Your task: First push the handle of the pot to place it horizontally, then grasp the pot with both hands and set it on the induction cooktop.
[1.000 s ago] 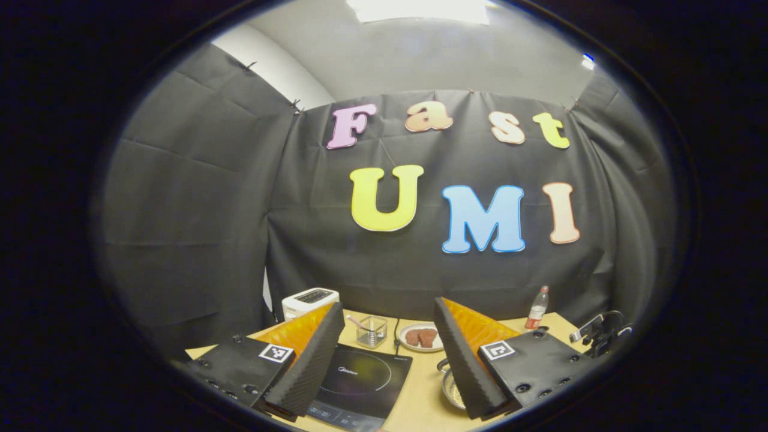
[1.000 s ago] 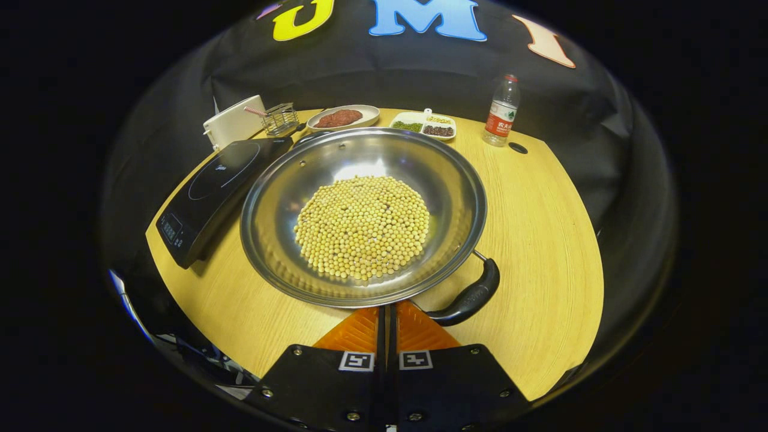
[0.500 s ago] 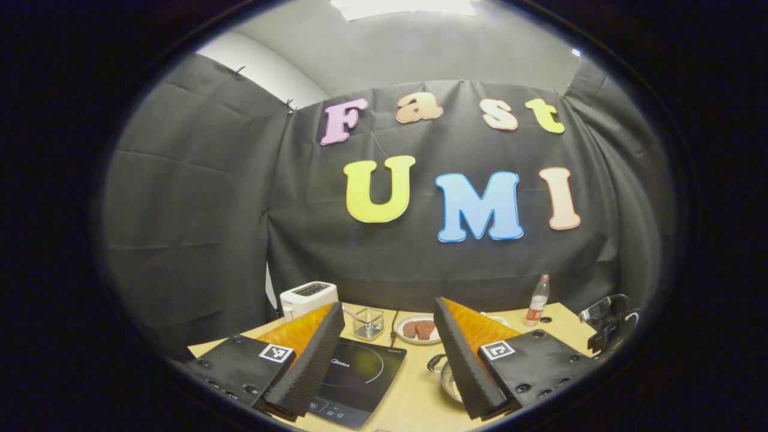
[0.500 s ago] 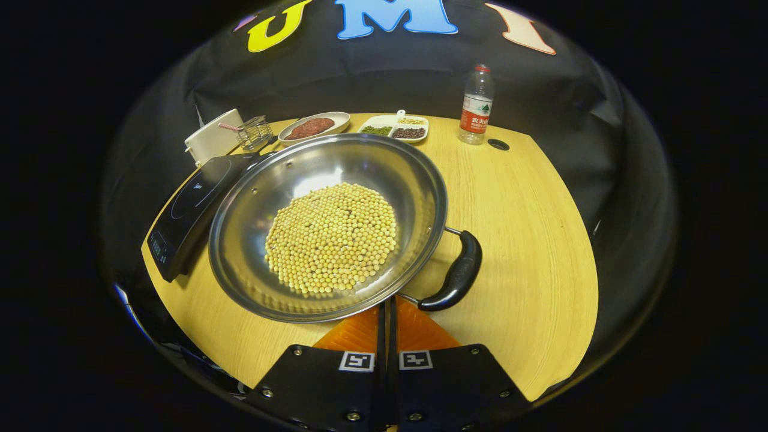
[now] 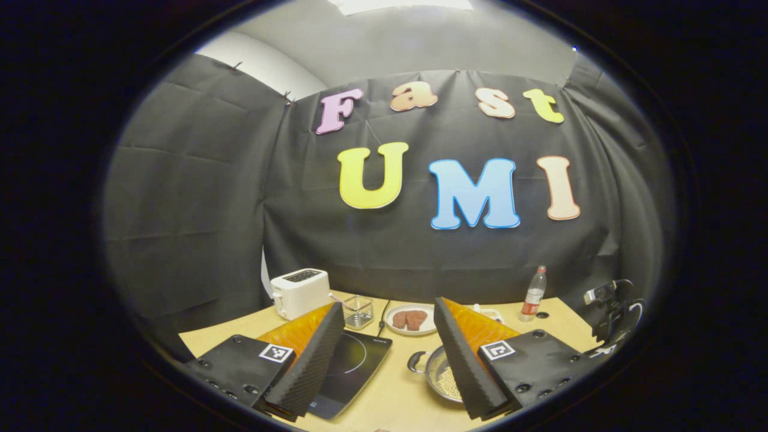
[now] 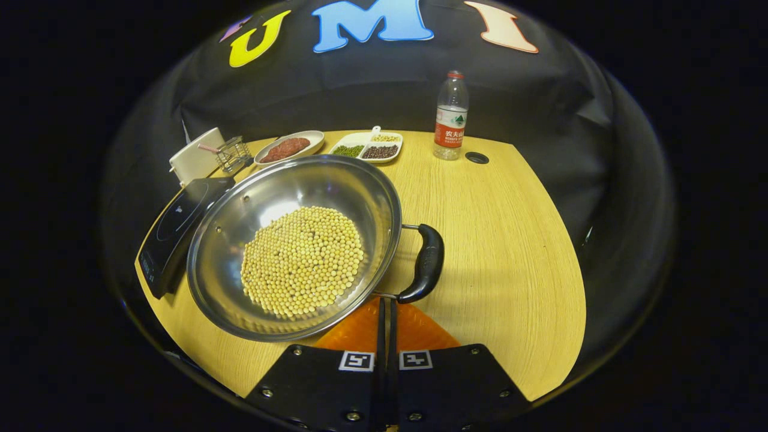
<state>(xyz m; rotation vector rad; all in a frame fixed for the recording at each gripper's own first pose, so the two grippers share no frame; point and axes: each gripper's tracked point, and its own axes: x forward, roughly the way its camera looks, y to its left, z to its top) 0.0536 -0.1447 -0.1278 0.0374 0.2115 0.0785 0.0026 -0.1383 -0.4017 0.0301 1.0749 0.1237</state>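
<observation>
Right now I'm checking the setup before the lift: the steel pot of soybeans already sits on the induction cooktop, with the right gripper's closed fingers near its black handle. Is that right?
Not quite. In the right gripper view the pot sits on the wooden table, beside the induction cooktop, not on it. The rest holds: it contains soybeans, and the right gripper is closed near the black handle.

Left gripper (image 5: 389, 354): black plates, silver screws, a square black-and-white marker on each.
Left fingers (image 5: 309, 360): black ribbed pads, orange ridged backs.
Right gripper (image 6: 386, 312): black plates, screws, paired markers, orange ridged fingers.
</observation>
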